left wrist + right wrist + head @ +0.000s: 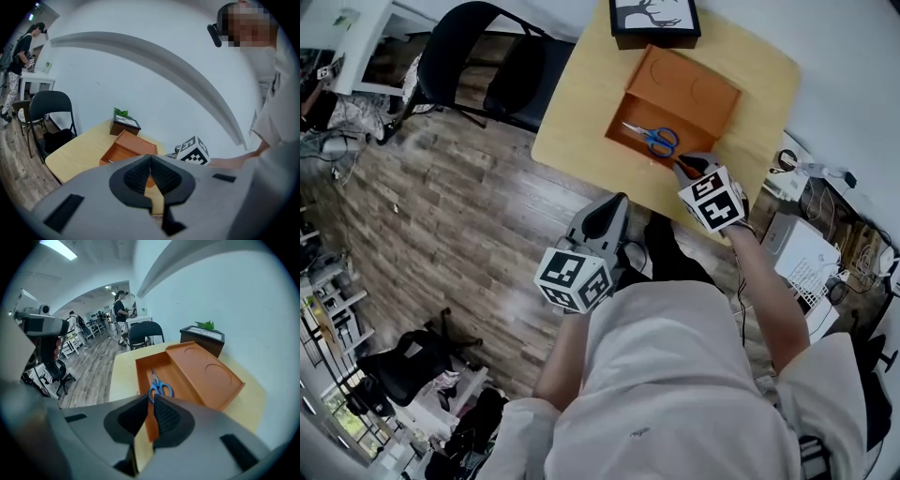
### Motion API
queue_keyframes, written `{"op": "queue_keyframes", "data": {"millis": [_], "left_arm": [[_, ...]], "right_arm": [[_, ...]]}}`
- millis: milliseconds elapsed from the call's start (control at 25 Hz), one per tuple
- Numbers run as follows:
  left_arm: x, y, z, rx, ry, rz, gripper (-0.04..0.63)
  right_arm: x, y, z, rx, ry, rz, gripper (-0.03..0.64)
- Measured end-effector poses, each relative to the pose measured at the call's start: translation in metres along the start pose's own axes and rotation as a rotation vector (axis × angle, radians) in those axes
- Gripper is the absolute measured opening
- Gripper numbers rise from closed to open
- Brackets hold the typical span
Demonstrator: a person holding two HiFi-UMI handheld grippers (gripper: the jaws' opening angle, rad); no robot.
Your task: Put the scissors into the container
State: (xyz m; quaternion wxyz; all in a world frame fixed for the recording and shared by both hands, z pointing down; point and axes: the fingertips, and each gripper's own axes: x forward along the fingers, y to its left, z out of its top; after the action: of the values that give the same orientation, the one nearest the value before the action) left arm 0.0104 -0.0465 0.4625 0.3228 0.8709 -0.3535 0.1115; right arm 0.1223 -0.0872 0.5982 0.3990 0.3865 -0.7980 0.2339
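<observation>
Blue-handled scissors (652, 139) lie flat inside the open orange container (705, 94) on the pale wooden table (581, 131). In the right gripper view the scissors (159, 388) rest in the container's lower tray (141, 377), just beyond my right gripper (151, 400), whose pads meet with nothing between them. That right gripper (689, 167) hovers at the container's near corner. My left gripper (609, 208) hangs off the table's near edge, above my lap. Its pads (150, 163) are pressed together and empty, pointing toward the container (125, 146).
A black framed box with a plant (654, 21) stands at the table's far edge behind the container. A black folding chair (487, 56) sits at the table's left. White equipment and cables (806, 248) crowd the floor on the right. A person (18, 51) stands far back.
</observation>
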Motion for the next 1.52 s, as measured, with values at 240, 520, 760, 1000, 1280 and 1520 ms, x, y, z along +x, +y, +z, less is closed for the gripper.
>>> {"op": "queue_keyframes", "data": {"millis": [240, 520, 760, 1000, 1280, 1520], "left_arm": [[-0.017, 0.002, 0.009, 0.044, 0.011, -0.074, 0.008], [-0.038, 0.003, 0.018, 0.089, 0.025, -0.160, 0.008], [-0.049, 0.002, 0.028, 0.136, 0.023, -0.237, 0.008], [-0.058, -0.006, 0.037, 0.176, 0.021, -0.312, 0.008], [-0.078, -0.024, 0.056, 0.226, 0.009, -0.392, 0.008], [-0.102, -0.037, 0.067, 0.287, -0.023, -0.440, 0.008]], "right_arm": [[-0.029, 0.014, 0.018, 0.054, -0.052, -0.078, 0.032], [-0.073, 0.037, 0.041, 0.126, -0.139, -0.176, 0.025], [-0.120, 0.058, 0.063, 0.220, -0.253, -0.273, 0.014], [-0.171, 0.077, 0.077, 0.291, -0.365, -0.370, 0.002], [-0.226, 0.103, 0.087, 0.384, -0.554, -0.473, 0.000], [-0.243, 0.138, 0.088, 0.395, -0.654, -0.467, -0.002]]}}
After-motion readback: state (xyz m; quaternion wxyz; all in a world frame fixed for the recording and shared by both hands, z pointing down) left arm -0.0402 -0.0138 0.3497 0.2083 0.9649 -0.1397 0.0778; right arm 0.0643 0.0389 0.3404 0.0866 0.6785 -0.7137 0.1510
